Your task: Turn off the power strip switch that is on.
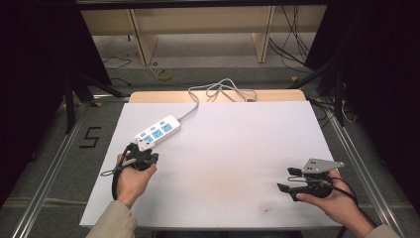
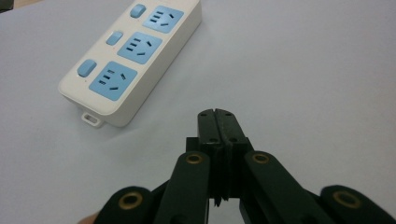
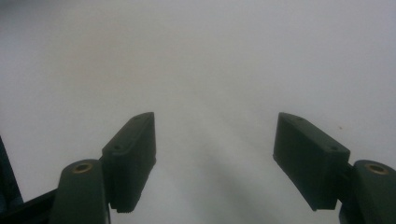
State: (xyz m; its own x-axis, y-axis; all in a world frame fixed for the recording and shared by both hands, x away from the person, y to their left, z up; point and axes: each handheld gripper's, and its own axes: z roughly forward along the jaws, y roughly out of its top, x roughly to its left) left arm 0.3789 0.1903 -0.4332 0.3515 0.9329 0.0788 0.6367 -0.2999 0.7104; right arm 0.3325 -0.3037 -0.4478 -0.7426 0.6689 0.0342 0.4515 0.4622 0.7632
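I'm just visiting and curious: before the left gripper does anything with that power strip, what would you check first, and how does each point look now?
1. Left gripper shut with nothing between its jaws: ok.
2. Power strip lying flat on the white table, sockets up: ok.
3. Gripper apart from the strip: ok.
4. Strip's cable free of snags: cannot tell.
5. Right gripper open, well away: ok.

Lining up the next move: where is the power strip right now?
In the high view the power strip lies on the left side of the white table, just beyond the left hand-held gripper, its cord trailing toward the far edge.
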